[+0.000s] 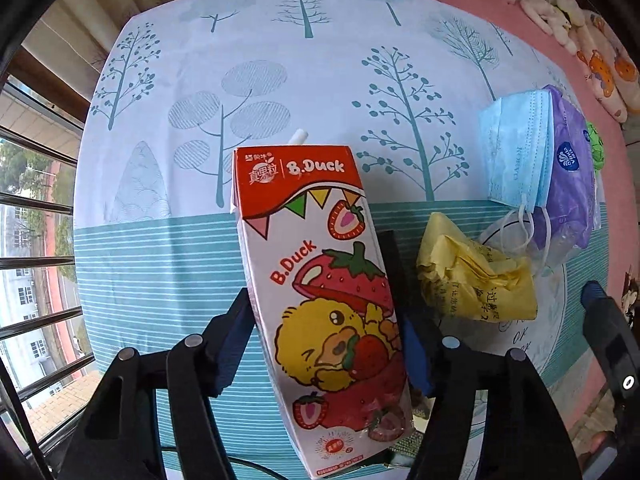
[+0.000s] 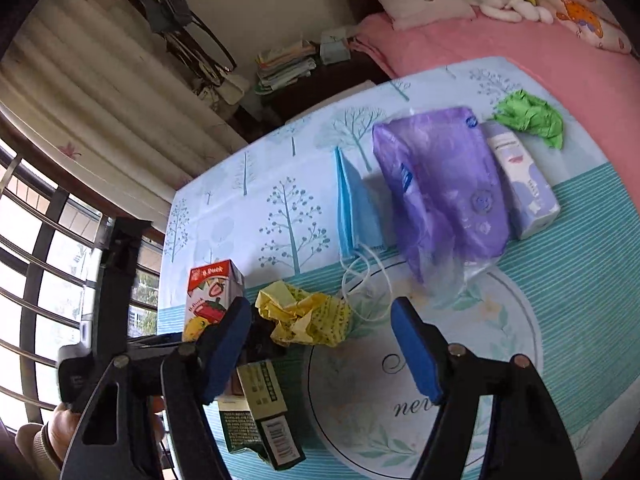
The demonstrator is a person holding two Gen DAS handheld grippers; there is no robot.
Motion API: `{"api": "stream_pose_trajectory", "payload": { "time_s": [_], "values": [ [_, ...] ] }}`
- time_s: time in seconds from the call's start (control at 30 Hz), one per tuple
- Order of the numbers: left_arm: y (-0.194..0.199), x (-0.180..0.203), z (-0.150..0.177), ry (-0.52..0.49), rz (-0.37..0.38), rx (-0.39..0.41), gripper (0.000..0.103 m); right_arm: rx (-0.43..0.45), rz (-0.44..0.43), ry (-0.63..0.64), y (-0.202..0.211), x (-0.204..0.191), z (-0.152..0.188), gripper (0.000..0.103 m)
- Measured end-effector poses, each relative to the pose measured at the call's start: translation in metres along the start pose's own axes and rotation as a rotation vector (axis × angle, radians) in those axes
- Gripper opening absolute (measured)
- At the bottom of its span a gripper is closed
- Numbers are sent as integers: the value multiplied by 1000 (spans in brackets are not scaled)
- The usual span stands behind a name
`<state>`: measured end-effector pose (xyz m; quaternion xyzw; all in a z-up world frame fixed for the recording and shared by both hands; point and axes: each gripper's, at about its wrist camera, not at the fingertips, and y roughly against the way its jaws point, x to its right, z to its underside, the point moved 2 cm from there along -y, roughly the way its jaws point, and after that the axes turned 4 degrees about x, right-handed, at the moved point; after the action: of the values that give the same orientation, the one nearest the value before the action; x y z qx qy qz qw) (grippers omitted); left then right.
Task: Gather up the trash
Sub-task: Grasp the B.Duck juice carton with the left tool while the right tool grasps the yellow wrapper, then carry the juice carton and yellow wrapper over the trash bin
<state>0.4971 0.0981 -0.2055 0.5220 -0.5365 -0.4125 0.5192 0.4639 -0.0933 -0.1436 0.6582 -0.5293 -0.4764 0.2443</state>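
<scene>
Gripping the strawberry drink carton (image 1: 320,280) right around its middle, the left hand-held gripper (image 1: 324,344) has both blue pads pressed against the carton's sides, and the carton stands a bit tilted with a white straw (image 1: 299,137) poking out the top. Just to its right on the tabletop (image 1: 160,260) sits a crumpled yellow paper ball (image 1: 476,280), and past that a blue face mask (image 1: 516,152) leans on a purple tissue pack (image 1: 568,176). From the right wrist view, the right hand-held gripper (image 2: 320,344) hangs with its fingers spread wide apart, nothing between them, hovering above the tabletop close to the yellow paper. Below it lies a torn green box (image 2: 260,416), and further back there's a pale lavender carton (image 2: 520,184) on its side touching the purple pack, plus a scrunched green wrapper (image 2: 532,120) near the pink bed (image 2: 560,52)
</scene>
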Motion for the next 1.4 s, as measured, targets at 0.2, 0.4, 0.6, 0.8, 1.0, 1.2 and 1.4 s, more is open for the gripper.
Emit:
{"api": "stream_pose_trajectory", "payload": {
  "time_s": [0.2, 0.4, 0.6, 0.8, 1.0, 1.2, 1.4],
  "values": [
    [9, -32, 11, 61, 78, 29, 61, -31, 20, 160, -17, -32, 1, 73],
    [26, -55, 21, 102, 117, 75, 61, -96, 66, 369, -46, -59, 1, 73],
    [49, -69, 23, 88, 124, 106, 61, -196, 113, 454, -81, -60, 7, 60],
    [62, -71, 32, 88, 144, 124, 61, -185, 56, 447, -77, -63, 7, 17],
    [93, -69, 52, 89, 153, 177, 61, -85, 17, 433, -34, -70, 8, 17],
    [144, -54, 95, 77, 158, 258, 61, 36, -42, 353, 53, -63, 17, 17],
    [201, -24, 159, 64, 152, 367, 61, 90, -109, 357, 139, -52, 50, 17]
  ]
}}
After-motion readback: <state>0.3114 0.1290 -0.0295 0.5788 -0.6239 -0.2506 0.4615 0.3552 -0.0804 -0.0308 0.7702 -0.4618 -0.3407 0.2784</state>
